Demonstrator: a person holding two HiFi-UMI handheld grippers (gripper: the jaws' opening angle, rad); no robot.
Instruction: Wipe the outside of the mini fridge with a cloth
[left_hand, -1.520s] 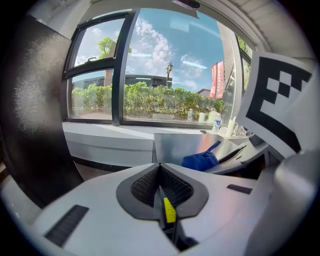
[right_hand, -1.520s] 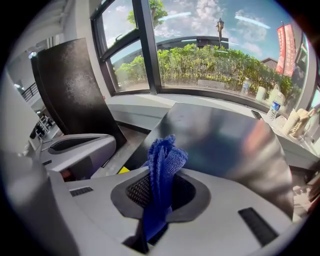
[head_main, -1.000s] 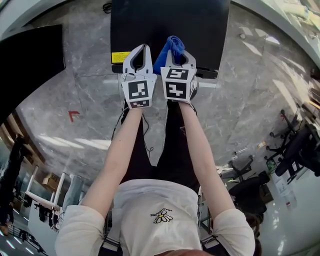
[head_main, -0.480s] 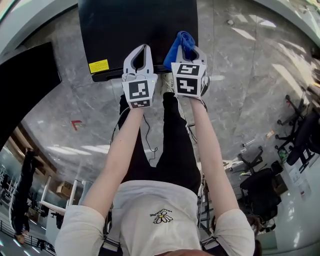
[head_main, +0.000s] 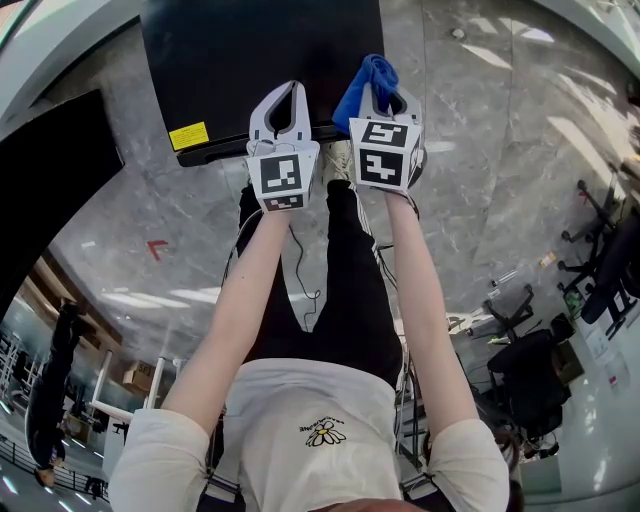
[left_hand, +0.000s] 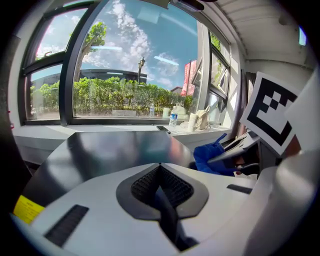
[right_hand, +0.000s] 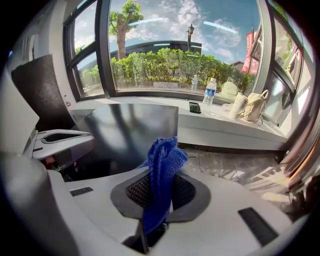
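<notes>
The mini fridge (head_main: 260, 60) is a black box seen from above, with a yellow label (head_main: 188, 135) at its front left edge. My left gripper (head_main: 290, 92) is shut with nothing in it and hovers over the fridge's front edge. My right gripper (head_main: 385, 92) hangs beside it, at the fridge's right front corner, shut on a bunched blue cloth (head_main: 365, 85). In the right gripper view the cloth (right_hand: 162, 165) stands up from the right gripper (right_hand: 160, 192), with the fridge top (right_hand: 130, 130) just beyond. The left gripper view shows the left gripper (left_hand: 160, 172) closed over the fridge top (left_hand: 115, 150), and the cloth (left_hand: 212, 157) to its right.
A second black surface (head_main: 50, 160) lies to the left. The floor is grey marble with a red arrow mark (head_main: 153, 247). Office chairs (head_main: 520, 370) stand at the right. Behind the fridge a window ledge (right_hand: 225, 122) carries a bottle (right_hand: 210, 90), a phone and bags.
In the head view the fridge has slid left and both grippers have shifted slightly. The right gripper with the cloth now sits at the fridge's right front corner.
</notes>
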